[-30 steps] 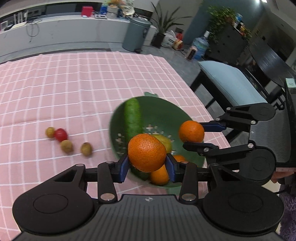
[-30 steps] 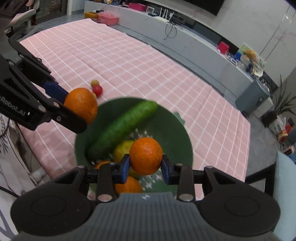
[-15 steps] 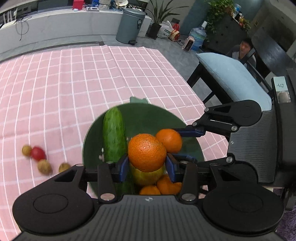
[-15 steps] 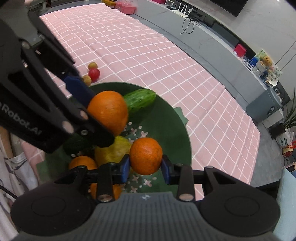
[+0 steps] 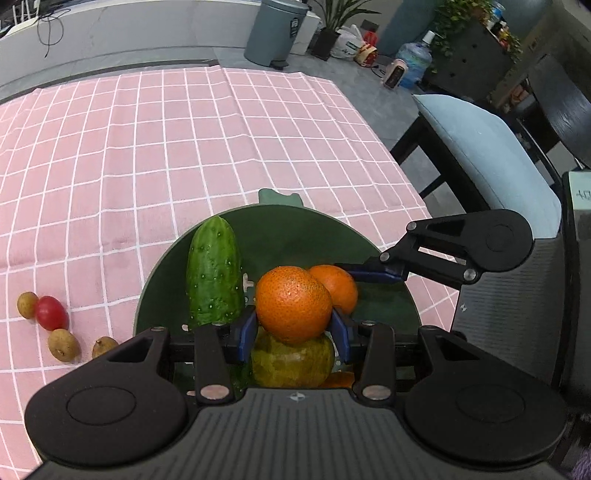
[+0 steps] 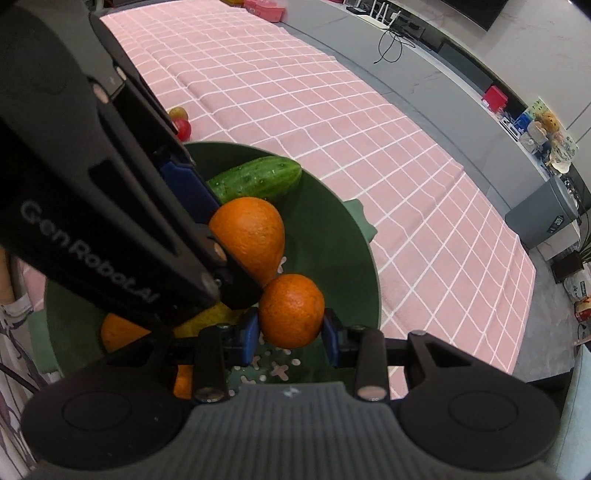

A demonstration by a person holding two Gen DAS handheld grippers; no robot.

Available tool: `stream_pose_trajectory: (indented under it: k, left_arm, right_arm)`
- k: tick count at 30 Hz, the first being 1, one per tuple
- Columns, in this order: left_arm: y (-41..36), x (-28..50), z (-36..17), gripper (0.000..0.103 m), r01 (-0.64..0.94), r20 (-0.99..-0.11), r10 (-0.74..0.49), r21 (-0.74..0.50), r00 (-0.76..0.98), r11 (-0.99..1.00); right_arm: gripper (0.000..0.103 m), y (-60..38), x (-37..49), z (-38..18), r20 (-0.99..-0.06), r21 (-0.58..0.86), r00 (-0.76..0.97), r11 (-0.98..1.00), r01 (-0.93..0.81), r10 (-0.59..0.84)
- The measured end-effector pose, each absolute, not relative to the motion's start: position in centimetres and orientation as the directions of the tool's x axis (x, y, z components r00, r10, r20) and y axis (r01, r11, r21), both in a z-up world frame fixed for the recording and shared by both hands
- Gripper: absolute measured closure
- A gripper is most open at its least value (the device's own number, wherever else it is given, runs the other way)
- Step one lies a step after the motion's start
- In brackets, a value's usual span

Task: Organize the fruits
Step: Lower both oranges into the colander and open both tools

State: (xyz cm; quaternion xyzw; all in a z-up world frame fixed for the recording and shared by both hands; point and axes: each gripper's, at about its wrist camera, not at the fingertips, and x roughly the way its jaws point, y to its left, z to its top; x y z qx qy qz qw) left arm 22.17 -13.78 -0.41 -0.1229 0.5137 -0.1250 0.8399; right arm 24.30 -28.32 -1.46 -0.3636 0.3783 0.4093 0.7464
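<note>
My left gripper (image 5: 294, 328) is shut on a large orange (image 5: 293, 304) and holds it over the green bowl (image 5: 273, 229). My right gripper (image 6: 291, 330) is shut on a smaller orange (image 6: 291, 311), also over the bowl (image 6: 332, 236); the two oranges sit side by side. In the left wrist view the right gripper's orange (image 5: 338, 286) shows just behind mine. In the bowl lie a cucumber (image 5: 215, 273), a yellow-green fruit (image 5: 291, 360) and more oranges (image 6: 118, 332). The left gripper's orange (image 6: 249, 232) shows in the right wrist view.
A red cherry tomato (image 5: 51, 313) and three small brown fruits (image 5: 63, 345) lie on the pink checked cloth (image 5: 184, 140) left of the bowl. A cushioned chair (image 5: 484, 147) stands past the table's right edge. A grey bin (image 5: 275, 31) stands on the floor beyond.
Both grippers have come down closer over the bowl with their oranges, which now sit side by side. The bowl fills more of both views.
</note>
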Motion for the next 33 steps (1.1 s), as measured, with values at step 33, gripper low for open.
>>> stream_pose_trajectory:
  k: [33]
  left_arm:
    - [-10.7,17.0,3.9,0.032,0.065,-0.775,-0.311,-0.331,0.55,0.941]
  right_arm:
    - [0.04,-28.4,19.2,3.6,-0.77,-0.249,0.519,0.572,-0.781,0.372]
